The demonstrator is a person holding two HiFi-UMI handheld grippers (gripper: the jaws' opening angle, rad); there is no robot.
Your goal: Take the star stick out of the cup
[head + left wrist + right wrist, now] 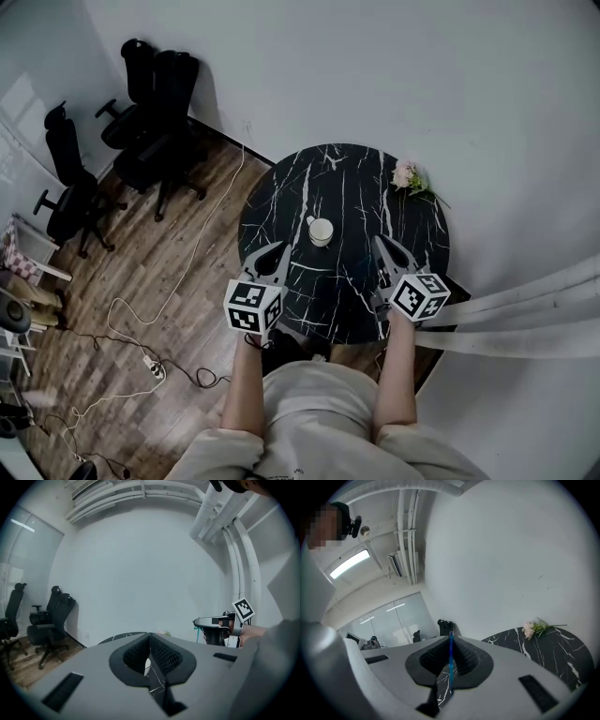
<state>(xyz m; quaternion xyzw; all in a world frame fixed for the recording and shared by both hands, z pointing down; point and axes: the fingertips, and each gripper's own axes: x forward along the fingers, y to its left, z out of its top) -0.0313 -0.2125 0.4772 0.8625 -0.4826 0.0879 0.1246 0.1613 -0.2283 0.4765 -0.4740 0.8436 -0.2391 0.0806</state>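
Right gripper view: right gripper [450, 637] jaws are clamped on the thin blue stick [450, 663]. It stands upright between the pads; the star end isn't visible.

Head view: white cup [320, 231] sits mid-table on the round black marble table [281, 192], and the stick is too thin to make out here. Right gripper [382, 242] is at about 3 o'clock from the cup, apart from it. Left gripper [278, 248] is at about 7 o'clock, near the cup, not touching. Flowers [410, 178] lie at the table's 1 o'clock edge. Office chairs [155, 103] at 10 o'clock, on the wood floor [169, 272].

Left gripper view: jaws together, nothing between them.
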